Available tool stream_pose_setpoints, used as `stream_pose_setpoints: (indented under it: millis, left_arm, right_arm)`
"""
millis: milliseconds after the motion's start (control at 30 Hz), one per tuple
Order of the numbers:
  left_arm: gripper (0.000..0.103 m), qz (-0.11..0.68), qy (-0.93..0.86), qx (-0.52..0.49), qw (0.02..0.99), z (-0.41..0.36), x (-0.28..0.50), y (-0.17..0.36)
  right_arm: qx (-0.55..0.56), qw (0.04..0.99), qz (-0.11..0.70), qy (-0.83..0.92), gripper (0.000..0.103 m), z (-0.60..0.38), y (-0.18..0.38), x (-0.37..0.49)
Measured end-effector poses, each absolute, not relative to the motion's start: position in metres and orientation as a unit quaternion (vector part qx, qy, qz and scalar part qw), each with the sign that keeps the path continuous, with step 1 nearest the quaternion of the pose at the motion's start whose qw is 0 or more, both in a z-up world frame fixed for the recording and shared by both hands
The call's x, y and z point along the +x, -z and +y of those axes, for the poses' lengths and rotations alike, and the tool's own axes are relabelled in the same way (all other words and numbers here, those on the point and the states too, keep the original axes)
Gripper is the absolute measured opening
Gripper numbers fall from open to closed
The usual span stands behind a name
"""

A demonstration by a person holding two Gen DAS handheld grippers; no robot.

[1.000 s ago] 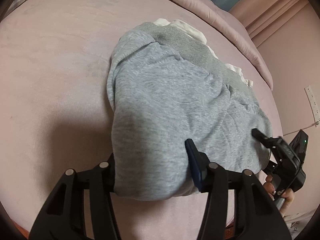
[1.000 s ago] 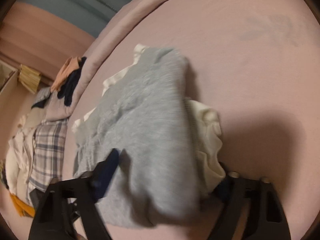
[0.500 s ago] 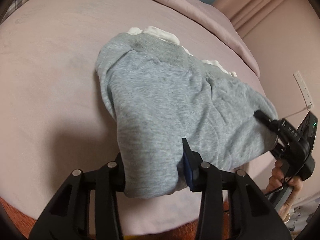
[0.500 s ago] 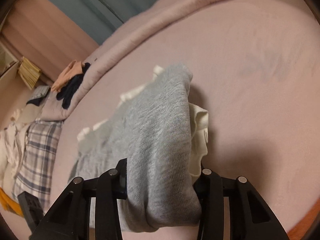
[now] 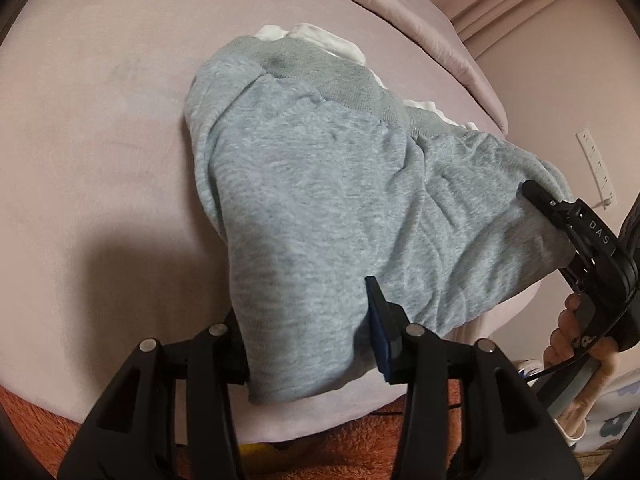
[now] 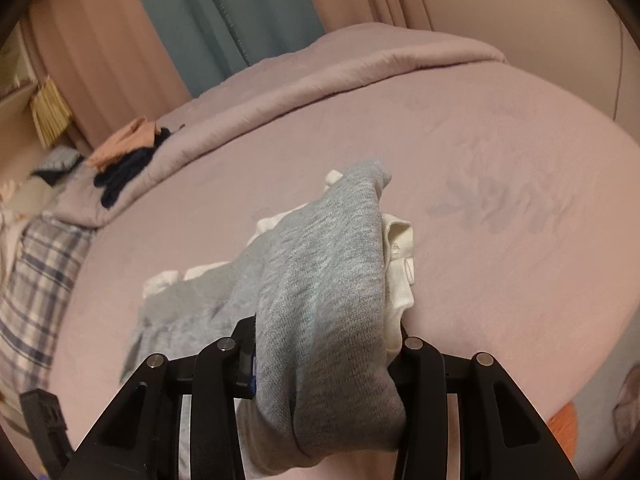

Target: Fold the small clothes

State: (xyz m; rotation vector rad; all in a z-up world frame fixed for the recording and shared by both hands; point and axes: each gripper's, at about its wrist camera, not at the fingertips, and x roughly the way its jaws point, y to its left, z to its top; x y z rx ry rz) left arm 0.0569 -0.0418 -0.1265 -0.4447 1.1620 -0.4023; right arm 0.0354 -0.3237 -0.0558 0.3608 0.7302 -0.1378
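Where the pale pink bed sheet (image 5: pixel 92 152) curves away under the fisheye lens, a grey sweat garment (image 5: pixel 320 200) lies across it, its ribbed waistband at the far end and a white garment (image 5: pixel 320 38) showing beneath that edge. The left gripper (image 5: pixel 308 328) is clamped on the near hem of the grey garment, cloth bunched between its black fingers and a blue pad visible on the right finger. The right gripper (image 6: pixel 324 356) is likewise closed on a thick fold of the same grey garment (image 6: pixel 332 280), with part of the white garment (image 6: pixel 400 256) pressed against its right finger; seen from the left wrist view, this gripper (image 5: pixel 560 216) bites the garment's right edge, and the person's hand (image 5: pixel 568 332) grips its handle. Both held edges are lifted off the sheet, while the far end rests on it. A folded pink duvet (image 6: pixel 320 76) runs along the far side of the bed. On it sit a peach and dark navy pile of clothes (image 6: pixel 124 152). A plaid cloth (image 6: pixel 36 280) lies at the left edge of the bed. Behind stand pink curtains (image 6: pixel 92 40) and a teal curtain (image 6: pixel 224 12). An orange shaggy rug (image 5: pixel 360 444) shows below the near bed edge, and a white power strip (image 5: pixel 596 160) hangs on the pink wall.
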Motion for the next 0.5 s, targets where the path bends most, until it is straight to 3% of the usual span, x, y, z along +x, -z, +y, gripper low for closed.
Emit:
stream_pose_setpoints:
  millis: [300, 500]
  left_arm:
    - [0.074, 0.502, 0.147, -0.202, 0.828, 0.006, 0.033, 0.099]
    - [0.081, 0.483, 0.095, -0.199, 0.848, 0.04, 0.021, 0.083]
  right_arm:
    - [0.083, 0.936, 0.334, 0.071, 0.043, -0.285, 0.034, 0.044]
    - [0.029, 0.943, 0.326, 0.056, 0.043, -0.254, 0.027, 0.047]
